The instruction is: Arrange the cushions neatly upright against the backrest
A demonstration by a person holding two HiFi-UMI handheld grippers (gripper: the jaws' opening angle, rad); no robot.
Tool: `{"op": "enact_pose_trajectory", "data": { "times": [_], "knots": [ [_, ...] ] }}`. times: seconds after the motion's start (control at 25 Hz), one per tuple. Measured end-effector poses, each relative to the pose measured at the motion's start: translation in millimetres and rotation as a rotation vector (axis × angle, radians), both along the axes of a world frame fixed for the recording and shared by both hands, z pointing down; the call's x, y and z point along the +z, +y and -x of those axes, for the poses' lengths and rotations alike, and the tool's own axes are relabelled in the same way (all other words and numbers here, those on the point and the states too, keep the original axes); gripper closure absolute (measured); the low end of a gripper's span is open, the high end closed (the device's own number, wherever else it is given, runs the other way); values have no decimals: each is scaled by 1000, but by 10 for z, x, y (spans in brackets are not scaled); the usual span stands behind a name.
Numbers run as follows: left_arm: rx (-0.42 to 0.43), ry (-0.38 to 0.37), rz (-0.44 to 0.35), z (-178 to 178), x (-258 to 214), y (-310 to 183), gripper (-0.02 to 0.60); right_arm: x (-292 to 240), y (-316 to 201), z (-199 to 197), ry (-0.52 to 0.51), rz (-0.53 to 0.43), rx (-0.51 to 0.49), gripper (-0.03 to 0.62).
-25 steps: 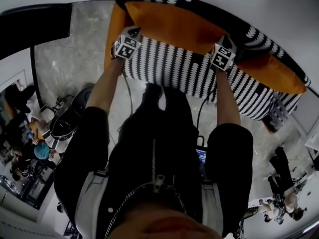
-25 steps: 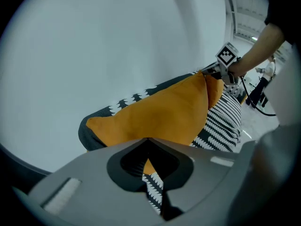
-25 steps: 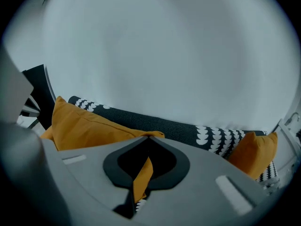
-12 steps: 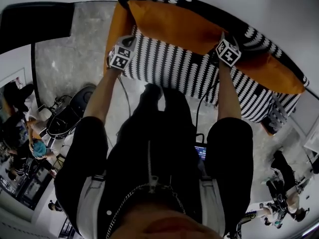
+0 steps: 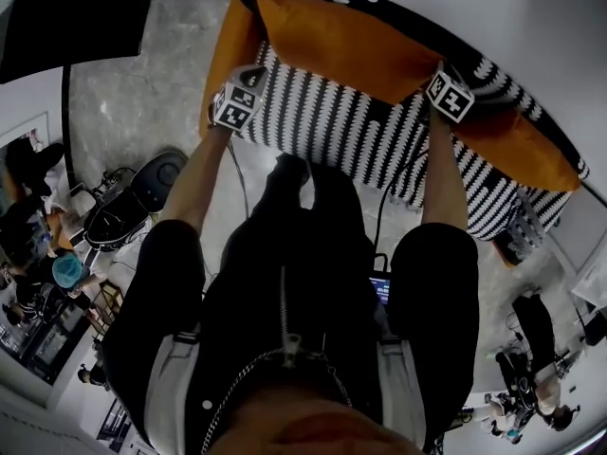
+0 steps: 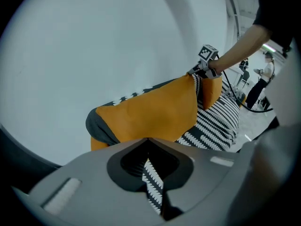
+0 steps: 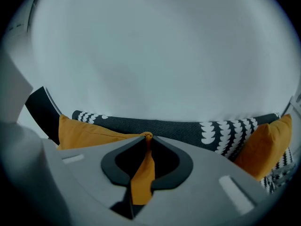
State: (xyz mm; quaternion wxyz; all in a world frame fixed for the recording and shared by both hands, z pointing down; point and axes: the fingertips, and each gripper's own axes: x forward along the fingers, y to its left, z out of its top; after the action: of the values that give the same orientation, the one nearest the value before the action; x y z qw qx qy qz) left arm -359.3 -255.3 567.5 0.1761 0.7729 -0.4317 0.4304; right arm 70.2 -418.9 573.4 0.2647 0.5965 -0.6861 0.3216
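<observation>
A large orange cushion (image 5: 341, 45) leans on the backrest (image 7: 169, 126) of a sofa with a black-and-white patterned seat (image 5: 332, 126). My right gripper (image 5: 438, 72) is at the cushion's right corner. Its jaws have just been closing, and in the right gripper view they (image 7: 146, 147) pinch the orange corner (image 7: 142, 180). My left gripper (image 5: 252, 76) is at the seat's left front corner, shut on a fold of the patterned cover (image 6: 153, 187). A second orange cushion (image 5: 526, 150) lies at the sofa's right end.
A white wall rises behind the sofa. An orange side panel (image 5: 226, 55) closes the sofa's left end. On the grey stone floor, a dark round object (image 5: 142, 192) lies to the left and a cable (image 5: 384, 207) runs down from the right gripper. People and equipment stand further left.
My left gripper has drawn back from the cushion's left corner to the seat's front corner. My right gripper stays at the cushion's right corner and has rolled a little.
</observation>
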Motion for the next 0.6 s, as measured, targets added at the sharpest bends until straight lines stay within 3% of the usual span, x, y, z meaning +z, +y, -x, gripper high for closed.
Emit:
{"op": "enact_pose_trajectory", "data": {
  "times": [0.32, 0.4, 0.48, 0.6],
  "knots": [
    [-9, -2, -18, -117, -114, 38, 571, -37, -114, -129, 58, -36, 97, 548],
    [-8, -1, -18, -143, -125, 97, 571, -66, -95, -144, 28, -38, 121, 530],
    [0, 1, -19, -185, -155, 168, 571, -178, -49, -175, -5, -61, 128, 464],
    [-2, 22, -36, -244, -203, 300, 571, -388, 145, -216, -20, -110, 119, 470]
  ]
}}
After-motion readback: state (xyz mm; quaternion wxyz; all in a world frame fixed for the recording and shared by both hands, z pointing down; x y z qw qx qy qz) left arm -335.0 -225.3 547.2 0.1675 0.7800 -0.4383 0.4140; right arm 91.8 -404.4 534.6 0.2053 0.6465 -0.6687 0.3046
